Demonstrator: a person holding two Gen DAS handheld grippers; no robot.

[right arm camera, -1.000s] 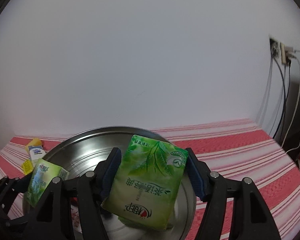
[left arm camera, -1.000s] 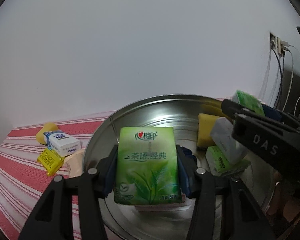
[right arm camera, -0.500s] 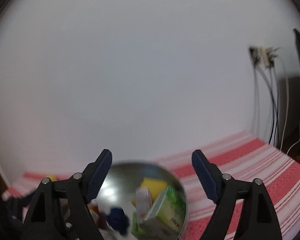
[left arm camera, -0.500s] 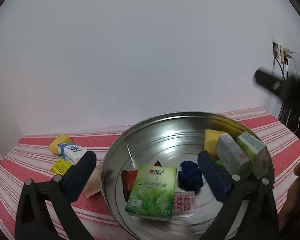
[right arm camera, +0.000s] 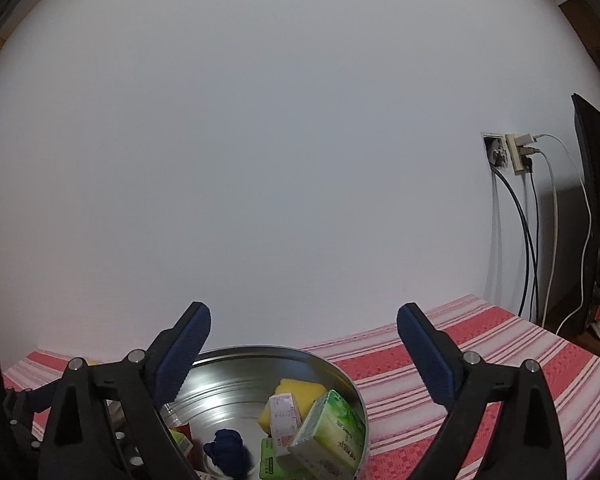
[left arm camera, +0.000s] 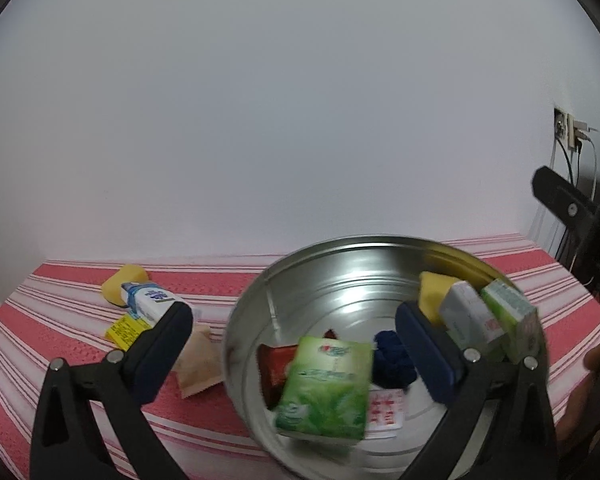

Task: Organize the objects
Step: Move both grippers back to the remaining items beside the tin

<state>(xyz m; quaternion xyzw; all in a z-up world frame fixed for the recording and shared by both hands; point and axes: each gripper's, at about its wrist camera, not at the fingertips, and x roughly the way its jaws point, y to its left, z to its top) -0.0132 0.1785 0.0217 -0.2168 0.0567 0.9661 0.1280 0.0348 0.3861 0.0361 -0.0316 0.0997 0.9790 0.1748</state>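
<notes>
A round metal basin (left arm camera: pixel 340 264) stands on the red striped cloth; it also shows in the right wrist view (right arm camera: pixel 260 354). In it lie a green tissue pack (left arm camera: pixel 326 388), a blue cloth ball (left arm camera: pixel 392 360), a red packet (left arm camera: pixel 274 364), a yellow sponge (left arm camera: pixel 434 296) and a second green tissue pack (left arm camera: pixel 508 316) leaning at the right wall, seen also in the right wrist view (right arm camera: pixel 332 436). My left gripper (left arm camera: pixel 292 340) is open and empty above the basin. My right gripper (right arm camera: pixel 302 344) is open and empty, raised above the basin's far right side.
Left of the basin on the cloth lie a yellow sponge (left arm camera: pixel 124 286), a white-blue carton (left arm camera: pixel 152 306), a yellow packet (left arm camera: pixel 124 330) and a beige sachet (left arm camera: pixel 198 364). A wall socket with cables (right arm camera: pixel 516 152) and a dark monitor (right arm camera: pixel 596 200) are at the right.
Both grippers opened and let their green tissue packs fall into the basin, then drew back and up. The left one's pack lies at the basin's front, the right one's leans at the right wall.
</notes>
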